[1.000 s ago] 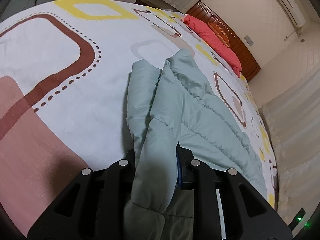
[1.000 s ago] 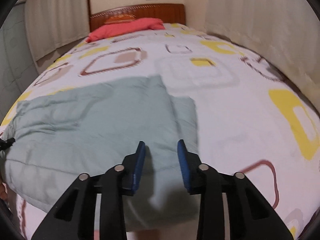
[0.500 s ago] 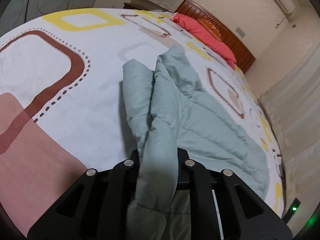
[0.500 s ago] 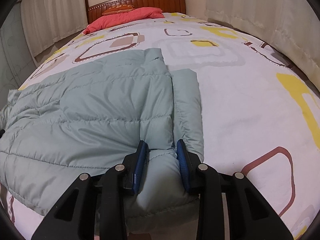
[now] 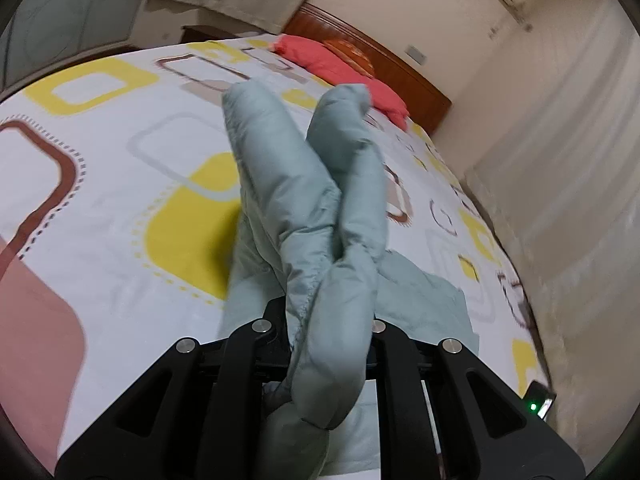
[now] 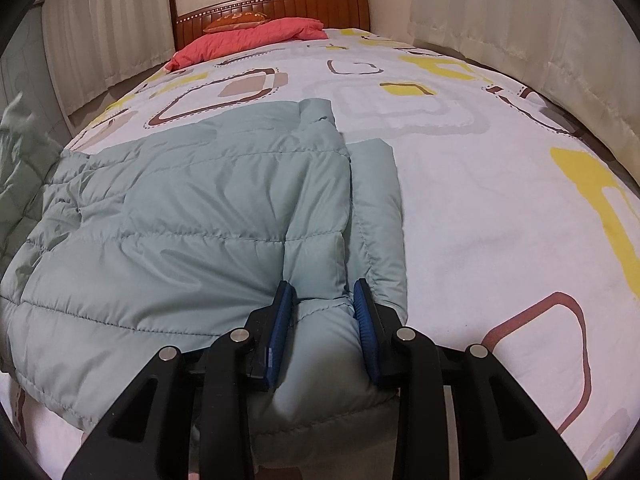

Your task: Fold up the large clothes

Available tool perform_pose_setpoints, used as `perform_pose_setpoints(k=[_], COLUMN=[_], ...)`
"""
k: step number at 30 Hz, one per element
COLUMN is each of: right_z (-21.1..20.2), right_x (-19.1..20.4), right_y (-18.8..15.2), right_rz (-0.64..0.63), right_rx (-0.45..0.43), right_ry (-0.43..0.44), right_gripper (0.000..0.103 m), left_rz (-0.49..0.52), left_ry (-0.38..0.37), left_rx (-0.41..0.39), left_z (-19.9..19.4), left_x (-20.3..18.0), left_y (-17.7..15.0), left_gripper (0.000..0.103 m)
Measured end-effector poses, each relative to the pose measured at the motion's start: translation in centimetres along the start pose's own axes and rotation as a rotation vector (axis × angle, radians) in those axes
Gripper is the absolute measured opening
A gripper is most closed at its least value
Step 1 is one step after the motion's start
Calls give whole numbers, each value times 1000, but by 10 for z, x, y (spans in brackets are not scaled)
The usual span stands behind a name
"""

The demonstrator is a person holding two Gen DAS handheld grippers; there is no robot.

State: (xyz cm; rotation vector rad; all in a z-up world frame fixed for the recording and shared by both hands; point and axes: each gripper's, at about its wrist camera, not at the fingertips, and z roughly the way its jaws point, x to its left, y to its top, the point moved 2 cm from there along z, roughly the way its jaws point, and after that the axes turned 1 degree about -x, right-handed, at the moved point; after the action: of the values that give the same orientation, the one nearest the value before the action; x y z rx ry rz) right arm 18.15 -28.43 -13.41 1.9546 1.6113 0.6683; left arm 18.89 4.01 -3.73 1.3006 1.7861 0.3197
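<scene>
A pale green puffer jacket (image 6: 200,208) lies spread on the bed (image 6: 480,208), with one sleeve folded along its right side. My right gripper (image 6: 324,296) is at the jacket's near hem, its blue pads (image 6: 280,316) pressed on both sides of a puffy fold. In the left wrist view, my left gripper (image 5: 330,308) is shut on a bunched edge of the jacket (image 5: 304,184), which stands up from the jaws in two padded folds, lifted above the bedspread (image 5: 100,184). The left fingertips are hidden by the fabric. That lifted part shows blurred at the left edge (image 6: 20,152) of the right wrist view.
The bedspread is white with yellow and brown squares. A red pillow (image 6: 248,38) lies against the wooden headboard (image 6: 280,4) at the far end. Curtains (image 5: 560,200) hang close along one side of the bed. A small device with a green light (image 5: 536,404) sits near the bed's edge.
The left gripper rose and swung across with the jacket edge, pulling that side off the bed. The right gripper came down onto the near hem and now has a fold between its pads.
</scene>
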Motion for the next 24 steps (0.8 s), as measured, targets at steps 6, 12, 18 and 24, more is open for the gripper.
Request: perform_pose_setpoints(k=[6,12,18,24], right_z=[1,1,2,3], right_x=[-3,-5,-7,-10], right_y=[1,1,1,1], right_rz=[10,19,29,38], right_rx=[-3,-6,-8,-10], right_ry=[12,22,34,46], right_gripper=[33,33,33,33], left_rz=[137,237,313,386], left_ry=[27,55,66,84], left_rx=[35,57,91,115], left_z=[17,35,53,70], left_x=[-39,-68,-96,-112], left_y=[-25,-43,-63,-81], left_gripper=[13,13,13,13])
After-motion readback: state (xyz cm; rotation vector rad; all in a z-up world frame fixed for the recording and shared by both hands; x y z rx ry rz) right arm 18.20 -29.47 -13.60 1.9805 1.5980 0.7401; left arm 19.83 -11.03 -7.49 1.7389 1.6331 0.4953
